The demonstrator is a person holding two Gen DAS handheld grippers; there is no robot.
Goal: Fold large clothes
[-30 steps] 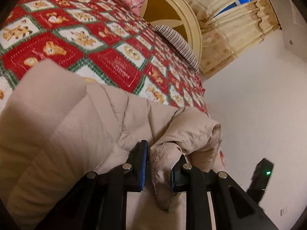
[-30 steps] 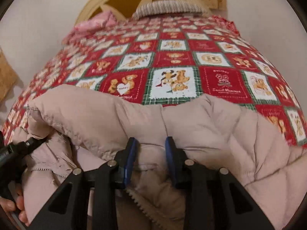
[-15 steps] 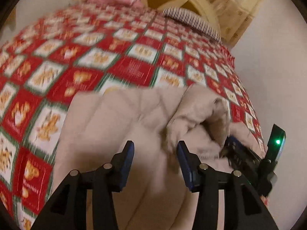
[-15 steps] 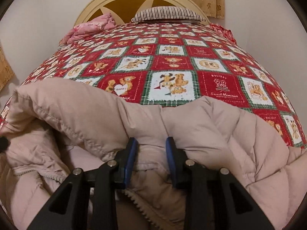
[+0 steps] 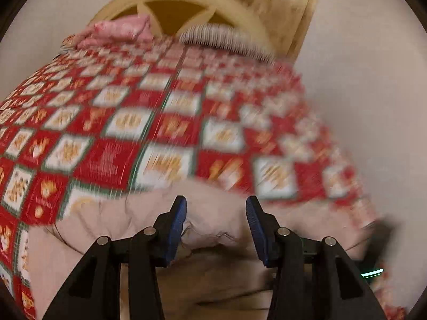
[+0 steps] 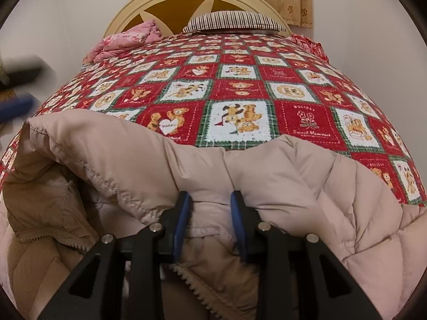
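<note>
The left tongs (image 5: 215, 214) have let go of the coat (image 6: 280, 176), now spread wide; right tongs (image 6: 210, 202) pinch its hem. Left view blurred; the quilt (image 6: 240, 85) reads "Sweet Memories".

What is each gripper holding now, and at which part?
The right gripper pinches the beige jacket at a folded edge near its zipper. The left gripper is open, holding nothing.

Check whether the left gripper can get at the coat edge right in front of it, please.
Probably yes. The left gripper is open with a puffy fold of the coat lying between its fingers, nothing covering it. The view is blurred, so the exact contact is unclear.
</note>
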